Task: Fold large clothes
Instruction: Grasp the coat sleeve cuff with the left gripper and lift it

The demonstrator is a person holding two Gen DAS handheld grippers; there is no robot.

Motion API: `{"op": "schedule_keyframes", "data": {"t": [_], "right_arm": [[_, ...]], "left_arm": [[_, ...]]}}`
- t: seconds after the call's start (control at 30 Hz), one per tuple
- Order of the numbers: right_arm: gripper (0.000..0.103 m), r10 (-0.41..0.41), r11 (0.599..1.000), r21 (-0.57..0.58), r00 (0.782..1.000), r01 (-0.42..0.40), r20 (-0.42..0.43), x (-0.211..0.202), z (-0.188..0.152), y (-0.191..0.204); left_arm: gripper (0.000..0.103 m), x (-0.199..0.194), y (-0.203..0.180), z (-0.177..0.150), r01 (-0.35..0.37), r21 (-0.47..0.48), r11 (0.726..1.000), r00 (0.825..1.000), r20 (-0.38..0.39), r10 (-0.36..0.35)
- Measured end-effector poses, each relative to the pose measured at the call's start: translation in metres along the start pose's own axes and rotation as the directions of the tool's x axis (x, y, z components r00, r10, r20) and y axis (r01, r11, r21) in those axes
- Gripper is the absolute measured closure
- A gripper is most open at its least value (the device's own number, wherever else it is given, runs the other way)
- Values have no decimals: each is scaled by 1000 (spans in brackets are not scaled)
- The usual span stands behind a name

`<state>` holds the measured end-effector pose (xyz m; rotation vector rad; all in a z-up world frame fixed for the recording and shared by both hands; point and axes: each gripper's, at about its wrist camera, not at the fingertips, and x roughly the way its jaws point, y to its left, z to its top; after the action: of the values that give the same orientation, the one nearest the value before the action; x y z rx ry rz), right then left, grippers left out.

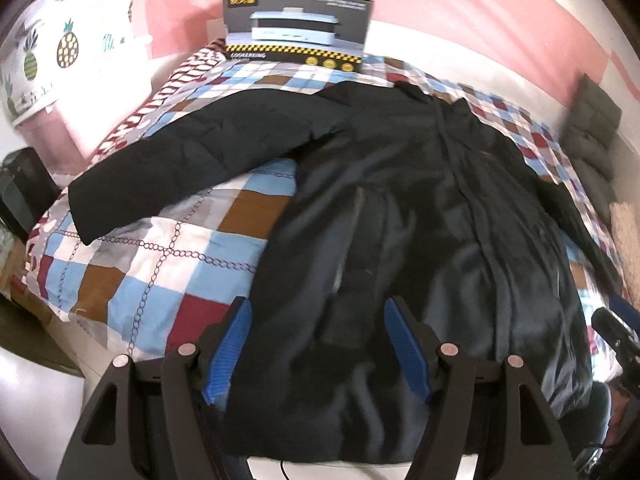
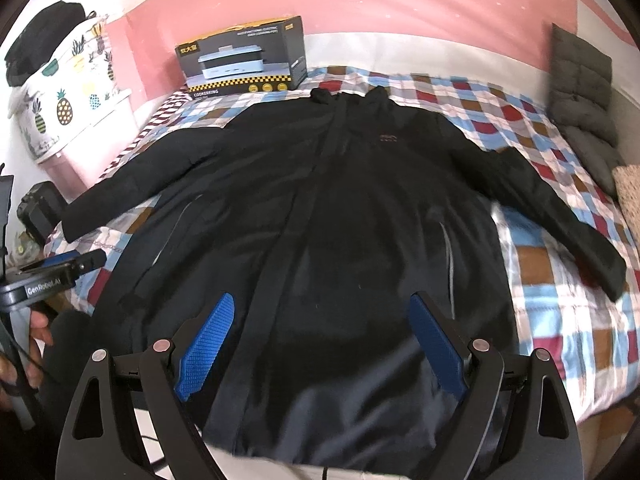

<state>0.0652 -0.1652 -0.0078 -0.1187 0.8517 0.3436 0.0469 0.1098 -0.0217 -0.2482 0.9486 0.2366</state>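
Note:
A large black jacket [image 2: 340, 208] lies spread flat, front up, on a checked bedspread [image 2: 552, 264], collar toward the far wall, both sleeves stretched out sideways. It also shows in the left wrist view [image 1: 400, 208], with its left sleeve [image 1: 192, 156] extended. My left gripper [image 1: 318, 308] is open and empty, hovering above the jacket's lower left front. My right gripper [image 2: 322, 304] is open and empty above the jacket's lower middle, near the hem. The left gripper's body shows at the left edge of the right wrist view [image 2: 60, 268].
A dark appliance box [image 2: 244, 60] stands at the head of the bed against the pink wall. A pineapple-print cover [image 2: 64, 100] is at far left. Grey cushions [image 2: 584, 100] lie along the bed's right side. A dark object [image 1: 24, 192] sits by the bed's left edge.

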Motion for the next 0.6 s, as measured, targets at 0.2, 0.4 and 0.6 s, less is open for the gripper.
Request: {"op": "schedule_keyframes", "data": {"t": [0.2,0.4,0.6], "right_arm": [[14,-4,1000,-20,1000,4,18,22,22,6],[14,25,999,-37,1000,-24,15,48,44,12],[14,42,998,-39,999,-43,-21,75,56,11]], "left_arm": [[32,24,45,21,-26,-113,993,1000,9,27],[32,49,102,39,-57,-280,958,998,13,63],[33,84,161,48,-100,-440,892,994,-14,104]]}}
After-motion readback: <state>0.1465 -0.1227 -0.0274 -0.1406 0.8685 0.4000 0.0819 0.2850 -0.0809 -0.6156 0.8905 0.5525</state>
